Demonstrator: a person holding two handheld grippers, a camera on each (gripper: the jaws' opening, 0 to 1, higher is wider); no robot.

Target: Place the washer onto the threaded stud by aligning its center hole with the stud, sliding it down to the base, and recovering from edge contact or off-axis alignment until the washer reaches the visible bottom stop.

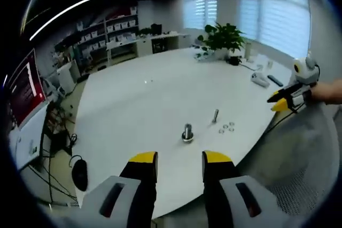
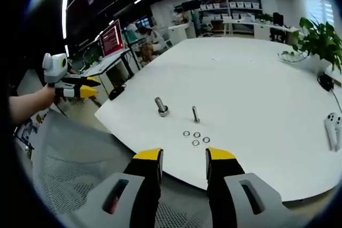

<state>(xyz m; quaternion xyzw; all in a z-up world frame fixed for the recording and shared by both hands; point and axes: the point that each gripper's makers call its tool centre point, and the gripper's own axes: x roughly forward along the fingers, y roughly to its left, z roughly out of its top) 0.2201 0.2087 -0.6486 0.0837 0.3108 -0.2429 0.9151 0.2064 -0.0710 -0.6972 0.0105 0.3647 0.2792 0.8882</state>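
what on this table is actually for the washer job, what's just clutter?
For the job:
- loose washers, four near the table edge
- thin threaded stud, upright
- thicker stud beside it
- left hand-held gripper and right hand-held gripper, both open, empty

Lying about:
- potted plant
- white controller
- mesh chair back

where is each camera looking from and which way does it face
Left gripper view: rides the left gripper, off the edge of the white table, facing across it at two studs and loose washers; the right gripper and a hand enter from the right.
Right gripper view: rides the right gripper, over a mesh chair, facing the same table edge; the left gripper and an arm enter from the left.
Shared: table, studs, washers, potted plant.
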